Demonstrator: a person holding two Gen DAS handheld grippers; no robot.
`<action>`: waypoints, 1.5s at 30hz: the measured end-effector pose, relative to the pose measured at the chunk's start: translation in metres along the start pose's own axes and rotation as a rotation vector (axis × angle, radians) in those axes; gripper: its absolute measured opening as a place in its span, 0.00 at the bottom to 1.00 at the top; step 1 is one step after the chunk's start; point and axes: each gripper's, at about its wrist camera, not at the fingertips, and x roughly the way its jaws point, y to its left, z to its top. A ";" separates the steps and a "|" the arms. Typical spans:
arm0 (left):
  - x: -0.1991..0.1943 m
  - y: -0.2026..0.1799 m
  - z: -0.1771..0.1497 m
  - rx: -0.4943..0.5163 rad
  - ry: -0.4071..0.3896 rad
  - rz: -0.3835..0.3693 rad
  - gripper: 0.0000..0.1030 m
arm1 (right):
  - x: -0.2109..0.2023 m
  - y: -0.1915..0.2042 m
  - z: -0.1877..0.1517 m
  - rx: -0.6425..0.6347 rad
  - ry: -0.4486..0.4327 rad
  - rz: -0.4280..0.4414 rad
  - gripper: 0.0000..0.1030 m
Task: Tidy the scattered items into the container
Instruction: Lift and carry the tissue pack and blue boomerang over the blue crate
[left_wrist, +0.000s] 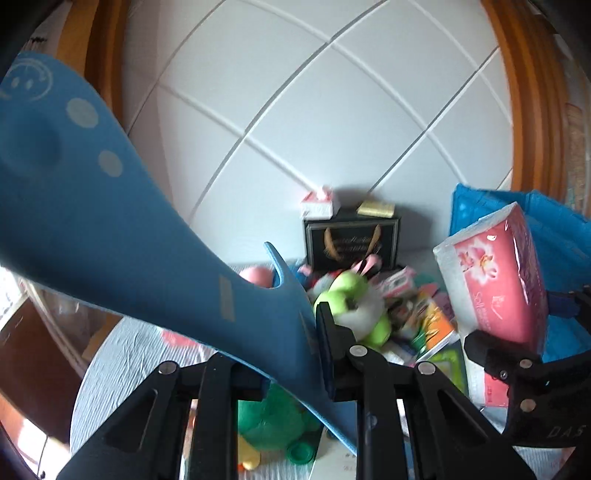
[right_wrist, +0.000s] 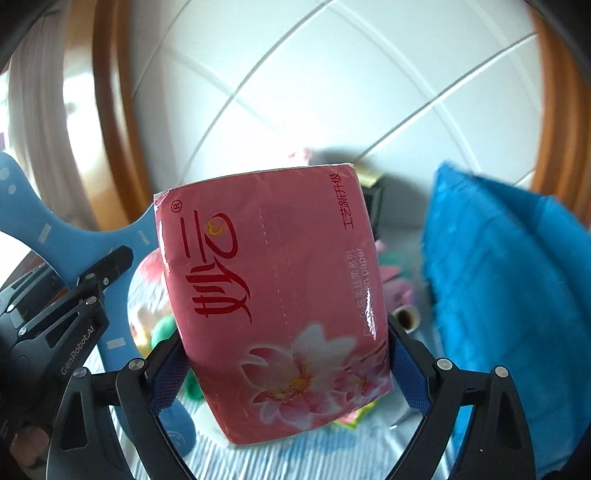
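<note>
- Left gripper: its jaws are pressed onto the thin edge of a flat blue foam board. The board fans up toward 10 o'clock in the left wrist view and hides much of the scene on that side.
- Right gripper: its blue pads pinch a pink tissue pack across its lower sides. The pack stands nearly upright between the fingers, with its top toward 12 o'clock.
- Both loads are off the striped bed cover. The remaining clutter lies below, around 6 o'clock of the left wrist view: a green plush toy, small packets and a green lid.
- Container: the blue fabric bin stands at 3 o'clock of the pack in the right wrist view, close beside it. Its opening cannot be made out.
- Recommended order: carry the tissue pack over the bin rim first, since it is nearer. Lower it before spreading the jaws.
- The board is wide and gripped at one edge only, so it probably swings. Keep the wrist steady and turn the board edge-on before feeding it into the bin.
- Hazard: the board's far end may sweep the boxes against the wall at 12 o'clock, or strike the right gripper. Keep the two hands well apart.
</note>
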 end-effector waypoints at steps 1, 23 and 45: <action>-0.005 -0.006 0.009 0.013 -0.023 -0.021 0.20 | -0.010 -0.006 0.004 0.011 -0.021 -0.024 0.92; -0.049 -0.360 0.167 0.150 -0.230 -0.394 0.20 | -0.162 -0.324 0.052 0.066 -0.216 -0.451 0.92; 0.092 -0.517 0.073 0.274 0.619 -0.282 0.28 | -0.018 -0.492 -0.010 0.028 0.260 -0.295 0.92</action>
